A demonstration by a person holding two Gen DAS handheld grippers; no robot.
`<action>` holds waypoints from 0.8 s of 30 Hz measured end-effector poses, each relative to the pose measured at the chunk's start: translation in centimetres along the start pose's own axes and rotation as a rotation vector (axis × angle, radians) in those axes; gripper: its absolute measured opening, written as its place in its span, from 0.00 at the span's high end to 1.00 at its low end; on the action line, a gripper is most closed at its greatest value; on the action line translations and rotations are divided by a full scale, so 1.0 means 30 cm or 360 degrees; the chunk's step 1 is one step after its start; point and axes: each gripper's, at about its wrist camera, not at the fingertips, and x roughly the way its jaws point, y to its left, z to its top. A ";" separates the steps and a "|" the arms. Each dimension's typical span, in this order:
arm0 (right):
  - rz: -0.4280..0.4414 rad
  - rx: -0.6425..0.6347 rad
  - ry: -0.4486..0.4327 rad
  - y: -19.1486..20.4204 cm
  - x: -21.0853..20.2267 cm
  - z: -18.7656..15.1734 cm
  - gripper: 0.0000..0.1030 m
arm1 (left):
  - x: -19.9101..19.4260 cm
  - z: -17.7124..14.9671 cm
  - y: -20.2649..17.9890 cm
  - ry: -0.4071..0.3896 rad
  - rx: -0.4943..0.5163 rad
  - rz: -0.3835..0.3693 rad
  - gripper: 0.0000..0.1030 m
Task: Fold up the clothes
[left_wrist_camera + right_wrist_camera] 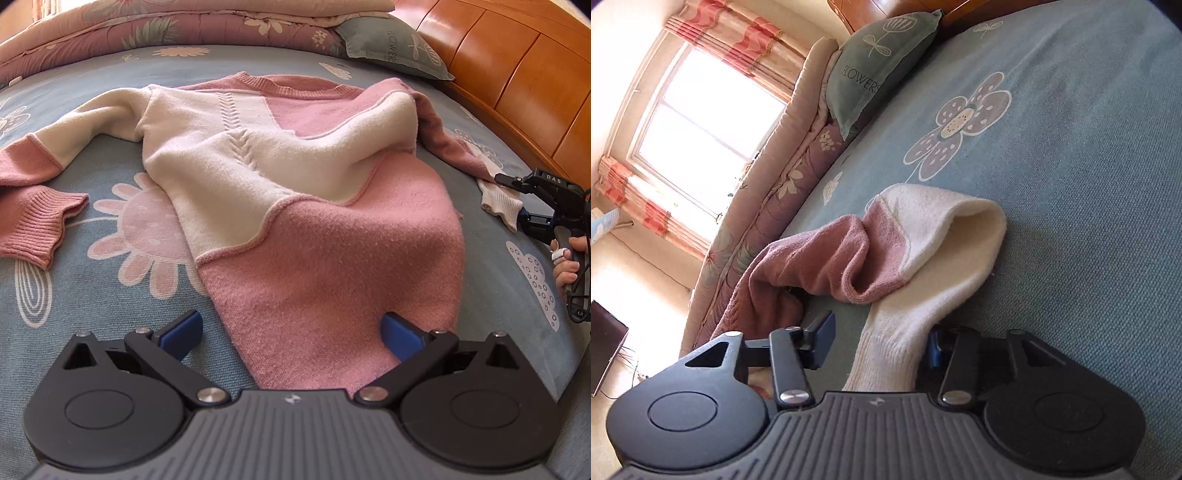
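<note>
Sweater: pink and cream knit, lying rumpled and unfolded on the blue flower-print bedsheet; the neckline points toward the folded quilt, the hem toward the left gripper.
Sweater, body: a cream fold is heaped up across the middle; the pink lower panel lies flatter.
Sweater, one sleeve: stretched out to one side of the body, with its pink ribbed cuff flat on the sheet.
Sweater, other sleeve: on the opposite side of the body, nearest the wooden headboard; it is pink, then cream, ending in a cream ribbed cuff.
Left gripper: jaws spread wide, holding nothing; it sits over the sweater's hem, with one blue pad on the pink knit and the other over bare sheet beside it.
Right gripper: jaws part-way closed with the cream cuff between them; the far pad is against the cuff, while the near pad stands clear of it, so no grip is in place.
Person: a hand holds the right gripper's handle, beside the sweater's cream cuff.
Pillow: grey-green, lettered FLOWERS, beyond the sweater's neckline and against the headboard.
</note>
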 end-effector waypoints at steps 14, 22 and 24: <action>-0.0076 0.0116 0.0037 -0.021 0.014 -0.001 0.94 | -0.006 -0.003 -0.001 0.0006 -0.0017 0.0000 0.01; -0.0035 0.0145 0.0024 -0.011 0.007 0.005 0.91 | -0.019 -0.001 -0.004 0.0033 -0.0024 0.0000 0.01; 0.0013 0.0112 0.0013 0.018 -0.029 0.013 0.92 | -0.024 -0.005 -0.002 0.0038 -0.0028 -0.0002 0.01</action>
